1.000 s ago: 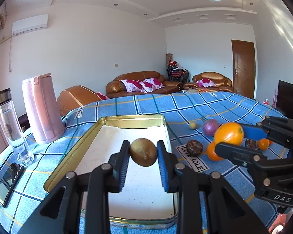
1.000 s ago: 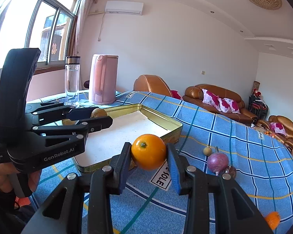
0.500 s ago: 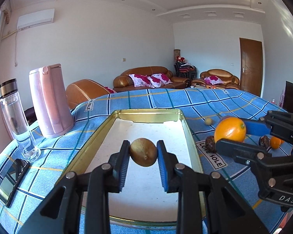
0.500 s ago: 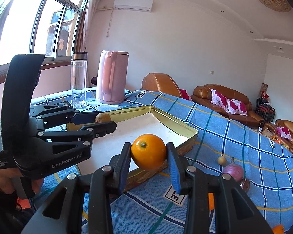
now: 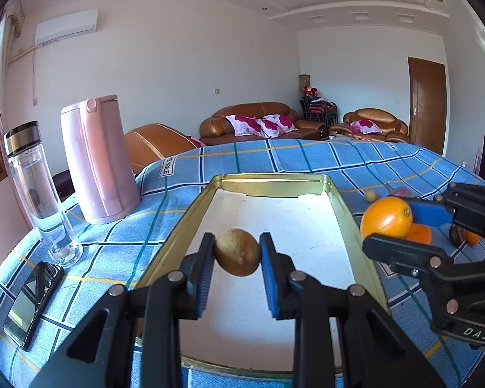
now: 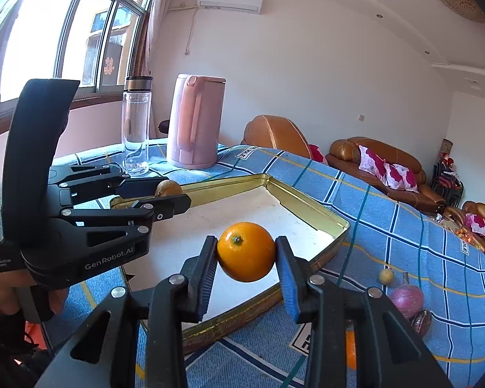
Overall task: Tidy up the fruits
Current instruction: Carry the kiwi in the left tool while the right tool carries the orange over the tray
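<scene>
My left gripper (image 5: pixel 237 253) is shut on a brown kiwi (image 5: pixel 237 252) and holds it above the near-left part of the gold tray (image 5: pixel 271 179). My right gripper (image 6: pixel 246 255) is shut on an orange (image 6: pixel 246 251) and holds it over the tray's right rim (image 6: pixel 310 213). In the left wrist view the orange (image 5: pixel 386 216) hangs just right of the tray. In the right wrist view the kiwi (image 6: pixel 168 188) sits in the left gripper at the tray's far-left side. The tray's white floor holds no fruit.
Loose fruits lie on the blue checked cloth right of the tray: a purple fruit (image 6: pixel 406 297), a small yellow fruit (image 6: pixel 386 276), a dark fruit (image 6: pixel 421 321), small oranges (image 5: pixel 418 234). A pink kettle (image 5: pixel 97 158), a glass bottle (image 5: pixel 37 187) and a phone (image 5: pixel 32 302) stand left.
Both grippers have moved left over the tray with their fruits still held. The loose fruits now lie further right in both views.
</scene>
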A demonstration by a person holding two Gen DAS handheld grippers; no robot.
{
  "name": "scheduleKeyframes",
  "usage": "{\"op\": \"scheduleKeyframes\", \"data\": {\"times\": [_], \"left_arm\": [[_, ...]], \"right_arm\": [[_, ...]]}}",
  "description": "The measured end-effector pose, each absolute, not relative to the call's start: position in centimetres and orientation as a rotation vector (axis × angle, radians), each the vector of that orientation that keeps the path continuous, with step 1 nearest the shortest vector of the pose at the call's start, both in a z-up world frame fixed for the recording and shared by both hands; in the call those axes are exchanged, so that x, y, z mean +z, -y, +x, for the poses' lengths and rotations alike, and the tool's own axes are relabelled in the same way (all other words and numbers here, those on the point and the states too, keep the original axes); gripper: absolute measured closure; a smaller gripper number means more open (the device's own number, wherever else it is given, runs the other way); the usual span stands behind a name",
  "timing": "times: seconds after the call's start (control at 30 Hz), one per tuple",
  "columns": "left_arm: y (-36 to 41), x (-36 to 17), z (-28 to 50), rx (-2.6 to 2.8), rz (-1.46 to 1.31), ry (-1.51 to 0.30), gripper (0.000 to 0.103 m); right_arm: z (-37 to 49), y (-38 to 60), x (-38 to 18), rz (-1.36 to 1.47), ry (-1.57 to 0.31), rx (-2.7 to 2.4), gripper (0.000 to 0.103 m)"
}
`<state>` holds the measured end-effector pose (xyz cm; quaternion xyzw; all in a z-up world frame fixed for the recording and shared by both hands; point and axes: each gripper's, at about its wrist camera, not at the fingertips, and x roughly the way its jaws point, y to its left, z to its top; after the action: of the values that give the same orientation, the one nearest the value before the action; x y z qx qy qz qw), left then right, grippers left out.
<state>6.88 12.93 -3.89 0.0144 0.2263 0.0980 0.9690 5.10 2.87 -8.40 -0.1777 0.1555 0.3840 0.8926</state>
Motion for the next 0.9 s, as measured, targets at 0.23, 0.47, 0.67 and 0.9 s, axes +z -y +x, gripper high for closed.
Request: {"op": "scheduleKeyframes", "data": {"times": [0.23,0.47,0.67,0.9], "left_arm": [[-14.0,-4.2,7.6,0.208,0.036,-0.492,0.074],[-14.7,-4.3,8.0,0.215,0.039,-0.515,0.074],[-15.2,-4.6,8.7,0.224,0.047,-0.544,0.074],[-15.5,-5.0,9.4,0.225,0.056,-0.588,0.074]], "right_arm": [[6.0,-4.4,-9.1,-0.367,-0.348,0.811,0.065],[6.3,-5.6,-9.9,-0.375,-0.367,0.825,0.065],[6.4,-6.4,-10.1,-0.390,-0.386,0.841,0.065],[7.1,-6.7,-10.6,-0.396,-0.445,0.860,0.065]]}}
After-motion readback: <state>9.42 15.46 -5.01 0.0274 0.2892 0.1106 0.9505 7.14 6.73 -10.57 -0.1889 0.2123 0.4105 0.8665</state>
